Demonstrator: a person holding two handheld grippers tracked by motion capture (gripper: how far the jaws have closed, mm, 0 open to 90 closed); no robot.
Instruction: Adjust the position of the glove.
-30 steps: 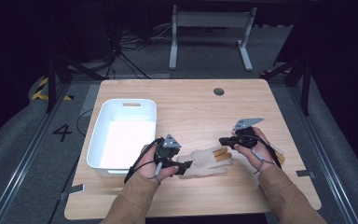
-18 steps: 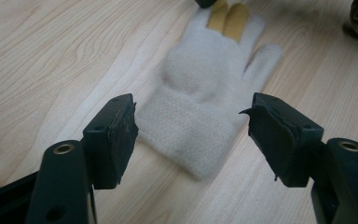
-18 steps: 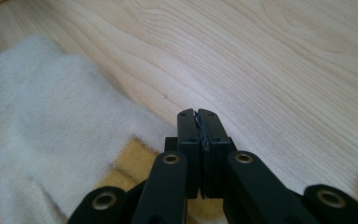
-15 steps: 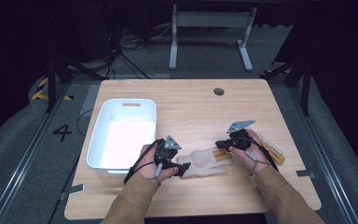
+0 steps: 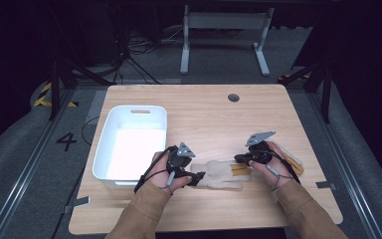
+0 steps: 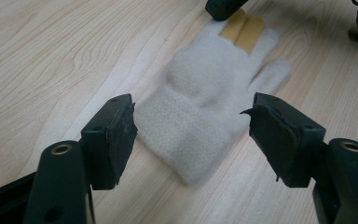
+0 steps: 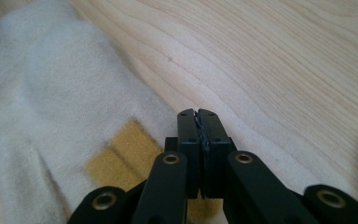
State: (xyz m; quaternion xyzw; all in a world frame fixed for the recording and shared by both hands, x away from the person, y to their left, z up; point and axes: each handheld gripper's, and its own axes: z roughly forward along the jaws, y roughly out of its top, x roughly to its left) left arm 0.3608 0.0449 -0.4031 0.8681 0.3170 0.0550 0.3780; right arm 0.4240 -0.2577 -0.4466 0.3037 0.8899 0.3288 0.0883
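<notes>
Wooden counter (image 5: 209, 114) carries a cream glove (image 6: 205, 107): left gripper (image 6: 191, 135) fingers spread astride its cuff; right gripper (image 7: 198, 116) fingers pressed together above yellow fingertips.

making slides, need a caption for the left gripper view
Open left gripper poised over the cuff of a cream glove lying flat on the wooden table.

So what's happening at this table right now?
A person works a cream glove lying flat on the wooden table with two handheld grippers. The left gripper sits at the cuff end; its jaws have just been opening and now stand apart on either side of the cuff without pressing it. The right gripper is shut, its tips at the glove's fingers by the yellow ones. A white bin stands to the left.
</notes>
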